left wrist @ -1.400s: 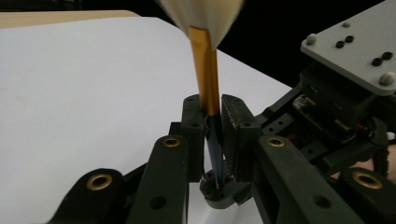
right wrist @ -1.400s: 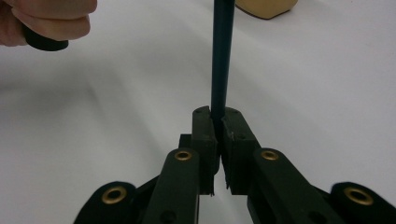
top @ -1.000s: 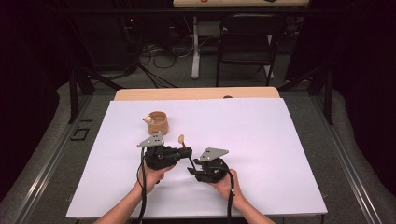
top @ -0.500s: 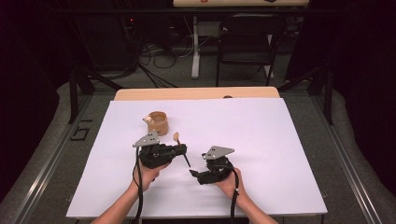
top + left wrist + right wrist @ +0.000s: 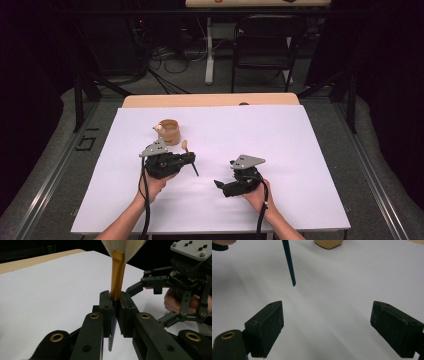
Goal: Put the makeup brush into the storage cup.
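Observation:
A paintbrush with a gold ferrule, pale bristles and a thin dark handle stands clamped between the jaws of my left gripper, which is shut on it. In the high view the left gripper points right, with the brush head above it and the handle slanting down. My right gripper is a short way to the right, apart from the brush. Its jaws have just been opening and stand wide with nothing between them. The handle tip hangs ahead of them.
A small wooden cup with a pale knob at its rim stands behind the left gripper on the white sheet. The sheet covers a wooden table. A chair and cables are on the floor beyond.
The right gripper has drawn back to the right, away from the brush handle, and its jaws have opened wide. The left gripper still holds the brush in the same place.

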{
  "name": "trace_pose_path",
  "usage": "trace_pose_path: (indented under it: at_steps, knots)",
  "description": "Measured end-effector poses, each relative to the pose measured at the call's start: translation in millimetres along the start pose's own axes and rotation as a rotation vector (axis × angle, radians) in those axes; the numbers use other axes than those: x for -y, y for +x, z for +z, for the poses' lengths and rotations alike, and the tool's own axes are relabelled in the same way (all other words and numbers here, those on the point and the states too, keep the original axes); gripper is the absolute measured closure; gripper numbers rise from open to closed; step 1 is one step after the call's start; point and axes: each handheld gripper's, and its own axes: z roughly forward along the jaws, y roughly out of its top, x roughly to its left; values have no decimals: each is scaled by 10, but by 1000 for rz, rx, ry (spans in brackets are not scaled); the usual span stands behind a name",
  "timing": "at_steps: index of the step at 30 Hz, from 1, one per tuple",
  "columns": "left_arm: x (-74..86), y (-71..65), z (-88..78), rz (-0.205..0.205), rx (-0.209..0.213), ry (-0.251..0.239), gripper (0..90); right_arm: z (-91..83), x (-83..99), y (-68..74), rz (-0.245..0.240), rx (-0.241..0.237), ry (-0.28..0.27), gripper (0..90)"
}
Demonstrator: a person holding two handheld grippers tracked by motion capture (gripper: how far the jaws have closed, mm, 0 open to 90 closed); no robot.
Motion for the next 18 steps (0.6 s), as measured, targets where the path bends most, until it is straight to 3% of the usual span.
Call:
trace_pose_path:
  at_steps: [18]
  knots:
    - [-26, 74, -47, 29, -41, 25, 827, -121, 50, -94, -24, 79, 13, 9]
